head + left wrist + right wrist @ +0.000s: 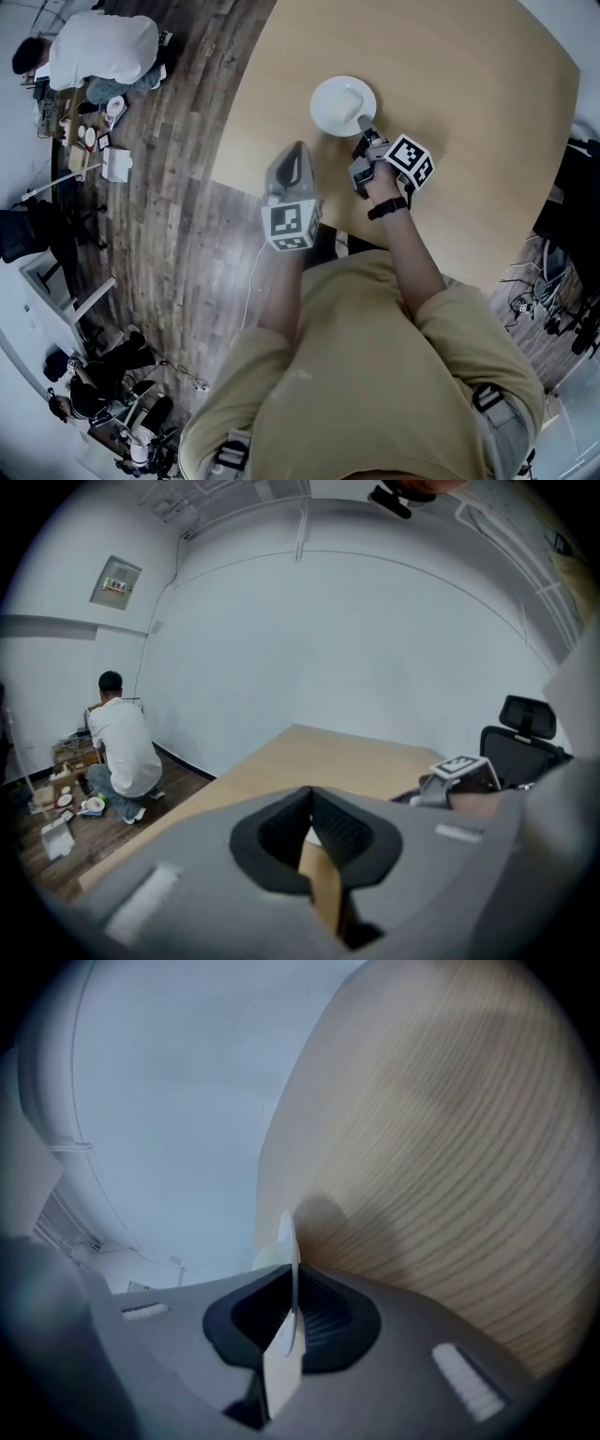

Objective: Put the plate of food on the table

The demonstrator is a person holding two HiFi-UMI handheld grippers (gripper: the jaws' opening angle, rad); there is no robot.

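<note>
The left hand-held gripper (294,150) was held over the near edge of the tabletop (450,112), pointed forward, its jaws pressed together with nothing between them. The right forearm was stretched farther in over that edge. The right hand-held gripper (364,125), rolled onto its side, was pinched on the near rim of the white plate (339,101). The round plate was kept level and face up, beyond it over the tabletop.
</note>
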